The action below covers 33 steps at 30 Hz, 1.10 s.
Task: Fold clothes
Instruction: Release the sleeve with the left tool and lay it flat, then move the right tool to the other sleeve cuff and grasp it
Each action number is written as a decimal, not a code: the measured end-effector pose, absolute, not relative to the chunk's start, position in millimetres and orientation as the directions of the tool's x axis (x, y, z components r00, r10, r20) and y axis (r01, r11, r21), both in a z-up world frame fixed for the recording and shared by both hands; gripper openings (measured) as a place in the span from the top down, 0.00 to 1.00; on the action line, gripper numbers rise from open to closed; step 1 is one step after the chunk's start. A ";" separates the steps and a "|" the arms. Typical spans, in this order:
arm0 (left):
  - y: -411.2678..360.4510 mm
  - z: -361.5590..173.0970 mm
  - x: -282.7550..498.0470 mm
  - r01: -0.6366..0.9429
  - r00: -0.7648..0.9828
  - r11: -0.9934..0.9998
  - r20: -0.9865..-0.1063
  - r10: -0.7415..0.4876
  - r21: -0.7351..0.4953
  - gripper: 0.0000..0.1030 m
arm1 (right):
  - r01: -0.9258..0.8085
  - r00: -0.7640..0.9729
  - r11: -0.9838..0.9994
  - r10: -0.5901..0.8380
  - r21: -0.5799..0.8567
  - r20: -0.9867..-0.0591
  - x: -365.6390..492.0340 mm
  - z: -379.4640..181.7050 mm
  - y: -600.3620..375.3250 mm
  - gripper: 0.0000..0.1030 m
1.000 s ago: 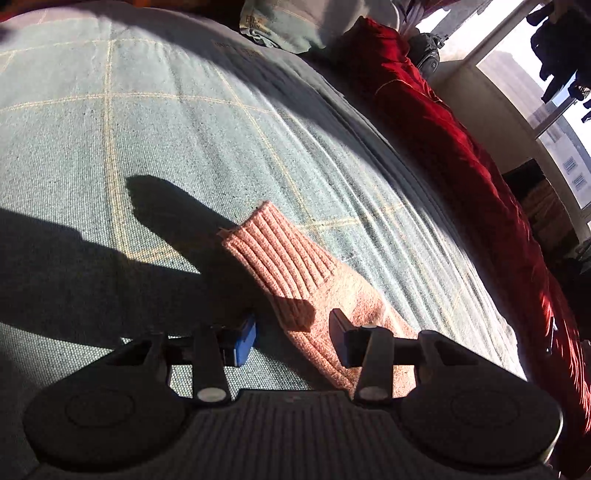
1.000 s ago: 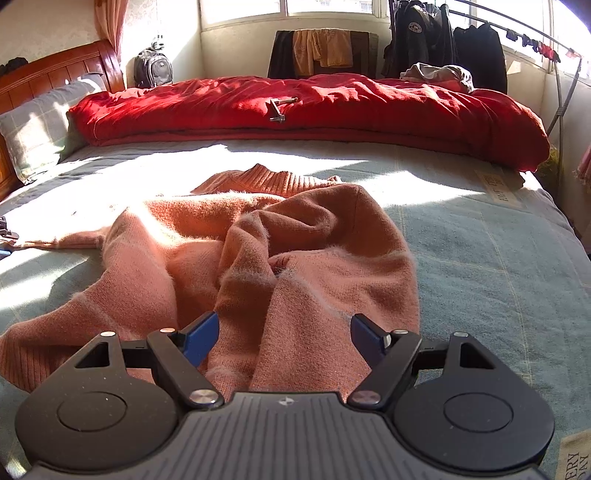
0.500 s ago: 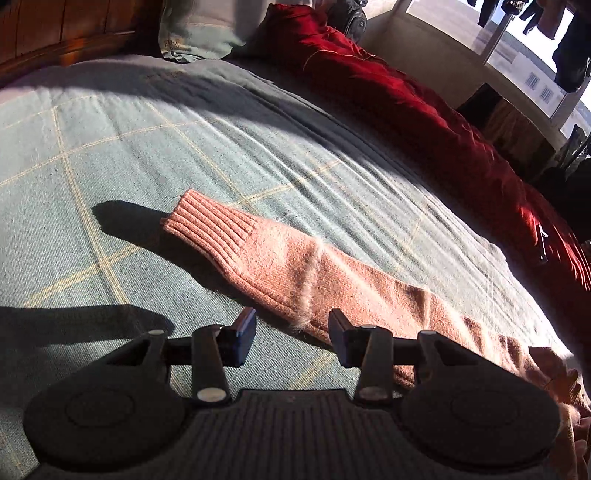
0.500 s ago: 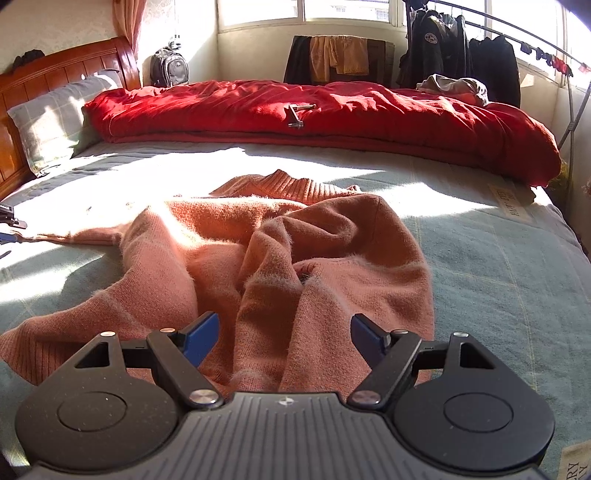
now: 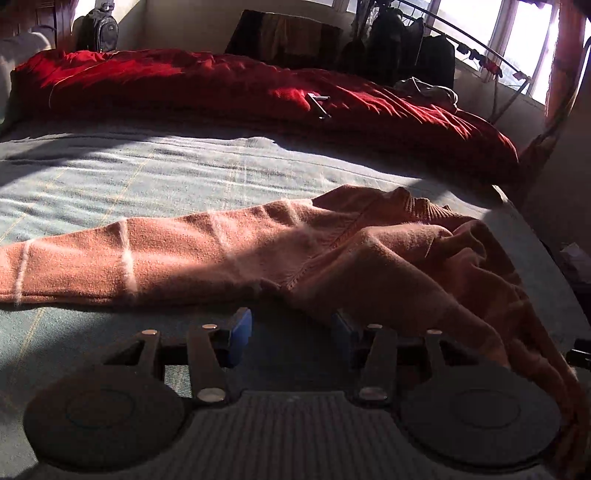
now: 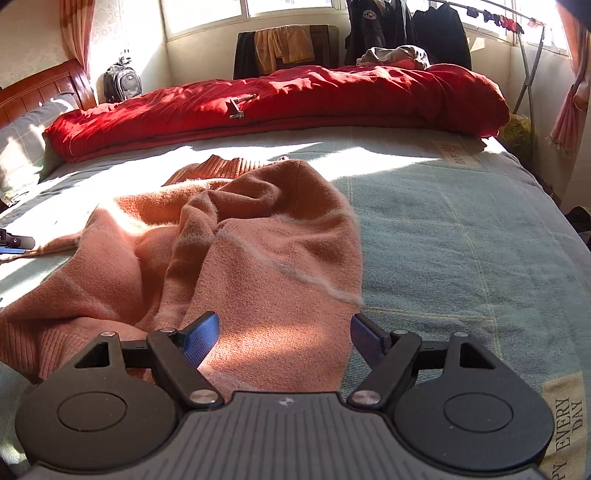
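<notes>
A salmon-pink knitted sweater [image 5: 258, 243] lies rumpled on the pale green bedspread [image 5: 110, 177]. One sleeve [image 5: 110, 254] stretches out flat to the left, and the ribbed collar [image 6: 229, 166] lies at the far side. My left gripper [image 5: 291, 326] hovers low at the sweater's near edge where the sleeve meets the body. Its jaws are opening; the gap holds only shadowed bedspread, while cloth drapes by the right fingertip [image 5: 341, 325]. My right gripper [image 6: 283, 326] stands wide open just above the sweater's body [image 6: 258, 240], with nothing gripped.
A red quilt [image 6: 295, 99] with a small metal tool [image 6: 236, 107] on it runs along the bed's far side. A pillow [image 6: 22, 147] and wooden headboard [image 6: 44, 85] are at the left. Backpack [image 6: 122, 81], hung clothes [image 6: 406, 29] and drying rack stand by the windows.
The left view has swung from the sleeve's ribbed cuff along the sleeve to the sweater's body, and its jaws stand a little wider. The right gripper has drifted slightly over the sweater, still open.
</notes>
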<state>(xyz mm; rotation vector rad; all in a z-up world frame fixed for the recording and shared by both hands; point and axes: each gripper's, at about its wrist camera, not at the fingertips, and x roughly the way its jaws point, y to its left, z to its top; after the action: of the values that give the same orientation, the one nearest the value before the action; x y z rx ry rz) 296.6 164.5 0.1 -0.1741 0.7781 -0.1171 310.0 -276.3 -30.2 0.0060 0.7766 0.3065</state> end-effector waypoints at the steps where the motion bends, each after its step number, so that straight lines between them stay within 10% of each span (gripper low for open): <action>1: 148.4 4.8 296.7 0.088 0.710 0.977 -0.675 -0.199 -0.195 0.50 | -0.259 0.672 0.958 0.271 0.124 -0.690 309.2 -31.0 -282.0 0.21; 21: -20.5 7.4 249.3 0.560 0.584 0.820 -0.645 -0.492 -0.118 0.38 | -0.218 0.530 0.820 0.555 0.529 -0.641 292.0 -69.6 -351.9 0.21; 33: -46.3 -4.2 252.0 0.557 0.560 0.817 -0.660 -0.502 -0.149 0.37 | -0.126 0.501 0.463 0.793 0.877 -0.346 312.4 -116.2 -374.8 0.21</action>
<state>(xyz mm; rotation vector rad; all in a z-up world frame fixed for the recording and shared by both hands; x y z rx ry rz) 252.0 -46.3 -4.2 0.0795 0.7515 -0.6245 312.4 -374.8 -116.2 0.9159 0.8646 0.6604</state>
